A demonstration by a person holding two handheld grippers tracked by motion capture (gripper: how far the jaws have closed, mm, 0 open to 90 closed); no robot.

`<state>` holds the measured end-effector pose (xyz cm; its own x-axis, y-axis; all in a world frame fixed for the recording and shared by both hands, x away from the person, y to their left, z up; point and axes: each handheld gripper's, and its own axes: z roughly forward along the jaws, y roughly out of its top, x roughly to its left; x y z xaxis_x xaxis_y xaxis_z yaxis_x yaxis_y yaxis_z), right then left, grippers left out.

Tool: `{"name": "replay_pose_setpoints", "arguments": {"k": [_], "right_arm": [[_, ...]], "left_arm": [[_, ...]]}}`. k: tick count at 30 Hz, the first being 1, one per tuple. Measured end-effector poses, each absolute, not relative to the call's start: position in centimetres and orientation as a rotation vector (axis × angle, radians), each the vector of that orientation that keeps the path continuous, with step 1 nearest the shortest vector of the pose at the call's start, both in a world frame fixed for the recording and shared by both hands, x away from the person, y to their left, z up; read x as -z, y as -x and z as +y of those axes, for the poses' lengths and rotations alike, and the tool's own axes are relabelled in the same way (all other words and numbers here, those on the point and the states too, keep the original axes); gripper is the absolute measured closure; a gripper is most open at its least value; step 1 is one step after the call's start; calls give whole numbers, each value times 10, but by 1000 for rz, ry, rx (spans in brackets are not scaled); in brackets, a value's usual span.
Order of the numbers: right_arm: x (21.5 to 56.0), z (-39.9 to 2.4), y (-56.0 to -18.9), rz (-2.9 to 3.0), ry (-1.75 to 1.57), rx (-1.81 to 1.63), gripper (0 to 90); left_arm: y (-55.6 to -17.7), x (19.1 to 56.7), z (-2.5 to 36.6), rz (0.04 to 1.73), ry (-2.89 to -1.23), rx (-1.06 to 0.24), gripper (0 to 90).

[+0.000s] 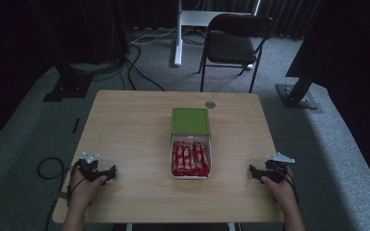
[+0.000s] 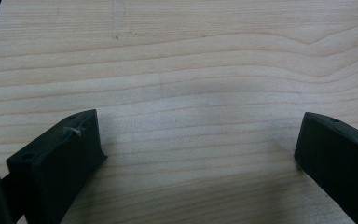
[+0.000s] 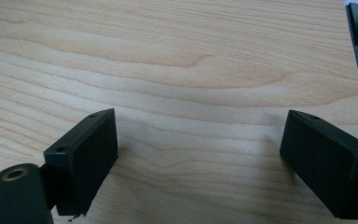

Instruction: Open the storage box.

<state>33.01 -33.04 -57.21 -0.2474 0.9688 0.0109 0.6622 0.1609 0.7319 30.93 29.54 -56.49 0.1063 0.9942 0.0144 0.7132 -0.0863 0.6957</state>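
While the box [image 1: 191, 156] of red bars sits between them, I hold both tongs, left [image 1: 107, 174] and right [image 1: 256, 174], spread wide apart on the table [image 1: 130, 130].

A pale wood-grain bench [image 1: 125, 139] is being shown, its surface smooth and matt, with wavy grain lines seen clearly in both gripper views. The left claw [image 2: 198, 154] and the right claw [image 3: 200, 154] are being shown in matt black plastic, a frayed scuff being seen on one left jaw. An open box [image 1: 191, 139] looks like card, its lid green and matt and its walls white. Red wrappers [image 1: 191, 159] inside it are being seen as glossy. The floor [image 1: 24, 125] is covered in rough grey carpet.
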Motion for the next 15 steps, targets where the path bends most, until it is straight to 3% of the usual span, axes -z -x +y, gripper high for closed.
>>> {"name": "replay_pose_setpoints", "arguments": {"k": [15], "right_arm": [[572,-327,-330,1943,-1578,-857,108]], "left_arm": [[-310,565,293,1687,-1840,-700,12]]}}
